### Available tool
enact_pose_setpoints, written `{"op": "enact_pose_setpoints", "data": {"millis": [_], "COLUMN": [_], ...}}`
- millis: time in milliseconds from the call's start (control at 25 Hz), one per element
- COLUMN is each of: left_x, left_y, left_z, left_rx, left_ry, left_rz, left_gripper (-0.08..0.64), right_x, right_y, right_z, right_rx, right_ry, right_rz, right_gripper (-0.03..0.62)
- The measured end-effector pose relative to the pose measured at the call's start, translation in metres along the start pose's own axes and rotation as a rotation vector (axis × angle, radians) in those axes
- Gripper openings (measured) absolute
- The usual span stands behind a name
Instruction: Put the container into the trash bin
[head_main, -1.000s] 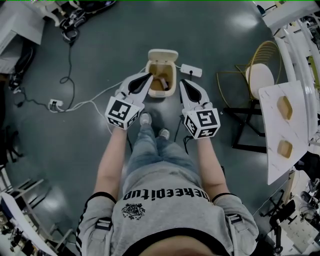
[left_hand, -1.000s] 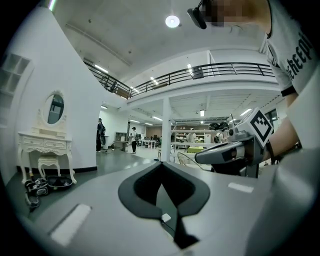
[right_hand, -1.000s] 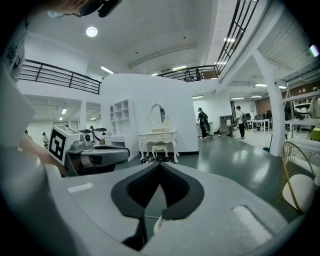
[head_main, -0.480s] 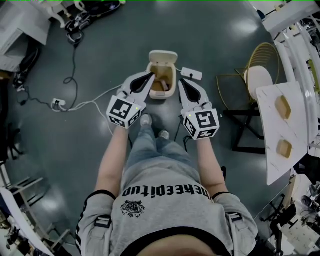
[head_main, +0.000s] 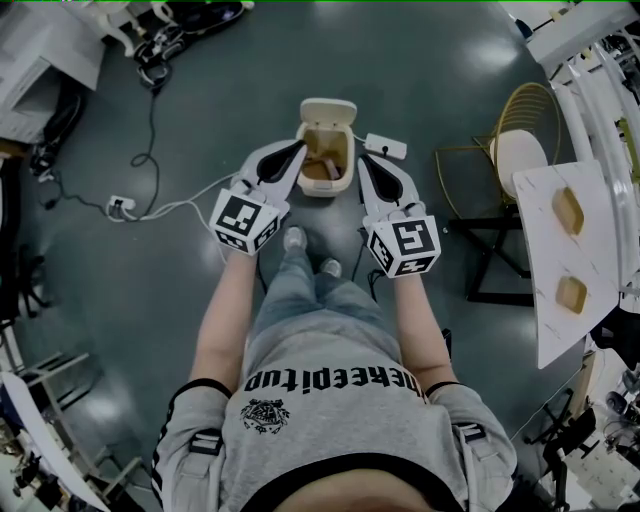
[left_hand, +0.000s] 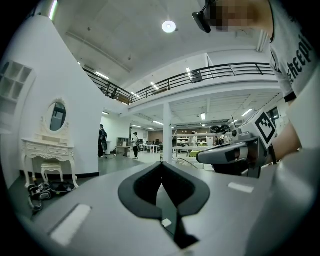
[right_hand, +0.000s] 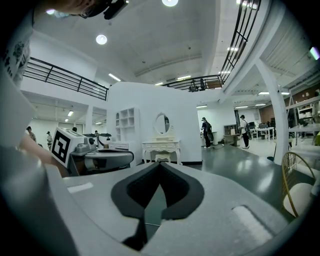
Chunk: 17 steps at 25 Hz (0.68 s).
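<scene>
1. We hold the left gripper (head_main: 302, 148) at the left side of the trash bin (head_main: 330, 187) and the right gripper (head_main: 362, 159) at its right side. Both tips reach the bin's rim level in the head view.
2. The left gripper's jaws are pressed together at the tips and nothing sits between them.
3. The right gripper's jaws are likewise closed tip to tip and carry nothing.
4. The trash bin stands on the floor ahead of our shoes (head_main: 293, 238), with its lid tipped open on the far side.
5. The brown container (head_main: 316, 172) lies inside the bin, beside a pinkish item (head_main: 326, 159).
6. A white power strip (head_main: 385, 146) lies on the floor just right of the bin, past the right gripper's tip.
7. Compared with one second ago, both grippers keep almost the same positions, and their jaws look the same. The container already lay in the bin then. Only the view itself has shifted slightly.
</scene>
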<state>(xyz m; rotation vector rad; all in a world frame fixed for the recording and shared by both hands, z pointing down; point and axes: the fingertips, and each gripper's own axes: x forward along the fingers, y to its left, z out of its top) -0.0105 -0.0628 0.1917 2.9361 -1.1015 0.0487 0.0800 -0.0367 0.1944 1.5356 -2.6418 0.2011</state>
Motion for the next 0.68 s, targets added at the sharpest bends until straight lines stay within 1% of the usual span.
{"op": "enact_pose_setpoints", "data": {"millis": [680], "left_x": [0.0034], "left_y": [-0.0025], "left_z": [0.0063], "left_rx": [0.005], "left_ry": [0.0], "left_rz": [0.0], "left_gripper": [0.012], "right_x": [-0.0011], "right_y": [-0.0042], "right_z": [0.0061], "right_rx": [0.01], "right_ry": [-0.015], "right_rz": [-0.002], "right_gripper": [0.002]}}
